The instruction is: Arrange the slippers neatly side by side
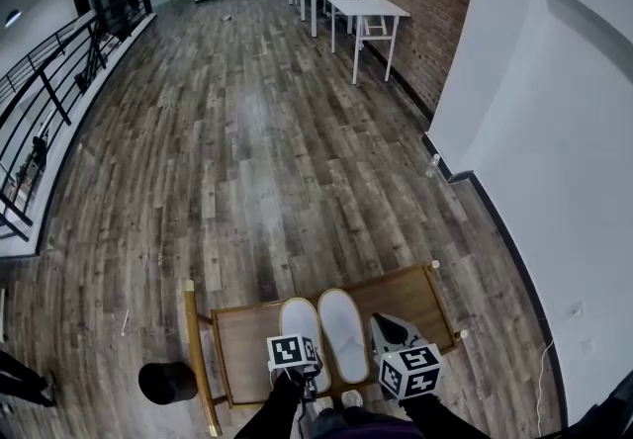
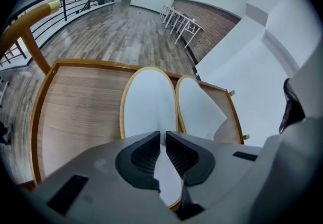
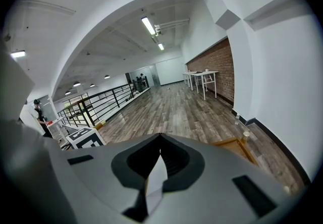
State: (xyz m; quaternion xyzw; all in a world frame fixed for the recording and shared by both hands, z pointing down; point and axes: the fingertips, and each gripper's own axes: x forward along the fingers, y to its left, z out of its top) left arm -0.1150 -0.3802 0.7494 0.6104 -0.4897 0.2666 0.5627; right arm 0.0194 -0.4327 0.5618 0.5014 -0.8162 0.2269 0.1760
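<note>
Overall: the pair looks nearly arranged; only the release appears to be left.
Left slipper (image 2: 149,102): lies flat on the wooden tray table (image 2: 91,62), toe pointing away from me.
Right slipper (image 2: 199,109): just beside the left one, inner edges close and roughly parallel; toes look about level in the head view.
Left claw (image 2: 162,140): my left gripper's jaws are pinched together on the heel end of the left slipper.
Right claw (image 3: 160,155): my right gripper's jaws are closed on a thin white piece with a tan edge. I judge this to be the right slipper's rim, though this view tilts up at the room and shows little else of it.
Heels: hidden under both claws, so their alignment is unconfirmed.
Outstanding: let go of both, then check that the heels line up.
</note>
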